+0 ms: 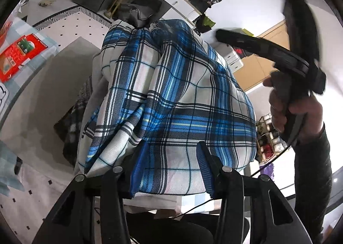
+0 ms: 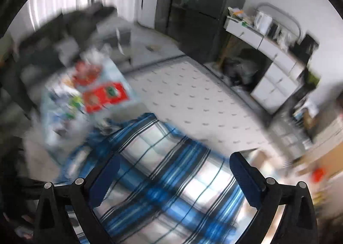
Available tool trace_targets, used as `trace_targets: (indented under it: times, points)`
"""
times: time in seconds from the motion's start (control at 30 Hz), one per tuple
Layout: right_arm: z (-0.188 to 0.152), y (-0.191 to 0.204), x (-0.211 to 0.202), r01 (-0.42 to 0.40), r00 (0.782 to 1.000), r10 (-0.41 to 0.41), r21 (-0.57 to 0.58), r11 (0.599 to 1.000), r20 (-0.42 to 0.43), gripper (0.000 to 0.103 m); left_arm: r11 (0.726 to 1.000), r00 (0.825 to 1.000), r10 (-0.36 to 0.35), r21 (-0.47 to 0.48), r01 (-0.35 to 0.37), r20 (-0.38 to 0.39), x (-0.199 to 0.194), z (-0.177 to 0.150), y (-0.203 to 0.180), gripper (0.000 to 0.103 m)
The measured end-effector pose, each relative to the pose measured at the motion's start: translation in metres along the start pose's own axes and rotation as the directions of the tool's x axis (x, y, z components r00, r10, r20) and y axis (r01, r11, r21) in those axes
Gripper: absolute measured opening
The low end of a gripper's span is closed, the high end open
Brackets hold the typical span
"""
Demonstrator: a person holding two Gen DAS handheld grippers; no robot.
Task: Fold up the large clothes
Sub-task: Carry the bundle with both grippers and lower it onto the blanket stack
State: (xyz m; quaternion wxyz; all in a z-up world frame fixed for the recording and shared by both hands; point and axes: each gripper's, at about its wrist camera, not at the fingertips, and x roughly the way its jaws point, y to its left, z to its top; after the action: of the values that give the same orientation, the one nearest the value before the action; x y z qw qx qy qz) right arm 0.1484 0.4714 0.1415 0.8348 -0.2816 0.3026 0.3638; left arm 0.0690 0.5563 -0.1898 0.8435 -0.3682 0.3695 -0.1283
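A large blue, white and black plaid garment point(image 1: 171, 94) hangs bunched in front of the left wrist camera. My left gripper point(image 1: 171, 158) has its blue pads on either side of a thick fold of it, gripping the cloth. The right gripper, held by a hand, shows in the left wrist view up at the right point(image 1: 268, 29), away from the cloth. In the blurred right wrist view the right gripper point(image 2: 173, 171) is wide open above the plaid garment point(image 2: 163, 171), which lies spread below it; nothing is between its fingers.
A low table point(image 2: 120, 77) with a red packet point(image 2: 105, 96) and clutter stands at the left. A white dotted rug point(image 2: 193, 98) covers the floor. White drawers point(image 2: 272, 81) and a cluttered shelf line the right wall. A dark sofa point(image 2: 70, 23) is at the back left.
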Motion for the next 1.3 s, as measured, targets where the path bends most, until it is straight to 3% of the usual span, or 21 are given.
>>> trace_targets:
  times: [0.07,0.1,0.17,0.2,0.27,0.37,0.53,0.63,0.7,0.83,0.87,1.0,1.07,1.13,1.2,1.23,1.3]
  points:
    - [0.008,0.016,0.028,0.031,0.992,-0.037,-0.053,0.998,-0.121,0.1,1.0,1.0,-0.01,0.003,0.01,0.006,0.001,-0.002,0.002,0.041]
    - [0.01,0.03,0.045,0.074,0.981,-0.092,-0.111,0.991,-0.173,0.1,1.0,1.0,-0.008,0.009,0.008,0.004,-0.001,-0.006,0.002,0.041]
    - [0.014,0.047,0.069,0.12,0.964,-0.159,-0.182,0.976,-0.212,0.1,0.999,1.0,0.02,0.034,-0.021,0.009,-0.001,-0.007,0.002,0.041]
    - [0.016,0.05,0.078,0.115,0.961,-0.153,-0.171,0.978,-0.231,0.1,0.998,0.999,0.033,0.047,-0.033,0.009,-0.003,-0.011,0.002,0.041]
    - [0.016,0.046,0.089,0.082,0.961,-0.109,-0.115,0.99,-0.253,0.1,0.997,0.999,0.048,0.058,-0.049,0.018,-0.002,-0.01,0.004,0.041]
    - [0.015,0.029,0.092,0.03,0.968,-0.026,0.012,0.999,-0.248,0.103,0.999,1.0,-0.004,0.04,0.004,0.02,-0.003,-0.008,0.012,0.041]
    - [0.016,-0.004,0.042,-0.131,0.967,0.169,0.2,0.971,-0.188,0.103,0.998,0.999,-0.044,0.041,0.044,-0.001,-0.003,0.004,0.011,0.041]
    - [0.005,-0.008,0.003,-0.175,0.967,0.201,0.165,0.971,-0.154,0.103,0.999,1.0,-0.031,0.035,0.031,-0.005,-0.008,0.007,0.009,0.041]
    - [-0.013,-0.006,-0.013,-0.18,0.963,0.199,0.115,0.977,-0.181,0.103,0.999,1.0,-0.026,0.035,0.025,0.007,-0.009,0.011,0.007,0.041]
    - [-0.074,0.006,-0.026,-0.242,0.938,0.252,0.072,0.968,-0.236,0.103,0.999,1.0,-0.001,0.034,0.001,0.015,-0.01,0.012,0.001,0.041]
    - [-0.086,0.008,-0.024,-0.25,0.938,0.261,0.076,0.965,-0.228,0.103,1.0,1.0,-0.004,0.021,0.004,0.003,-0.006,0.015,-0.001,0.041]
    - [-0.118,0.015,-0.008,-0.188,0.969,0.195,0.058,0.98,-0.15,0.103,1.0,1.0,0.025,-0.009,-0.025,-0.014,0.009,0.025,-0.005,0.041]
    - [-0.122,0.011,-0.021,-0.193,0.978,0.197,0.055,0.98,-0.065,0.103,0.998,0.998,0.058,-0.004,-0.058,-0.015,0.009,0.022,-0.006,0.041]
    - [-0.127,0.002,-0.046,-0.267,0.964,0.266,0.098,0.959,0.032,0.103,0.995,0.995,0.095,-0.012,-0.095,-0.006,0.004,0.02,-0.005,0.041]
    - [-0.134,-0.007,-0.062,-0.354,0.934,0.343,0.144,0.924,0.095,0.103,0.994,0.995,0.102,-0.033,-0.101,0.016,-0.002,0.017,0.001,0.041]
    - [-0.14,-0.008,-0.063,-0.383,0.923,0.37,0.163,0.909,0.103,0.103,0.994,0.995,0.095,-0.049,-0.094,0.016,-0.002,0.016,0.005,0.041]
    - [-0.151,-0.007,-0.055,-0.385,0.923,0.378,0.196,0.902,0.071,0.103,0.993,0.997,0.071,-0.1,-0.069,0.01,-0.002,0.015,0.012,0.041]
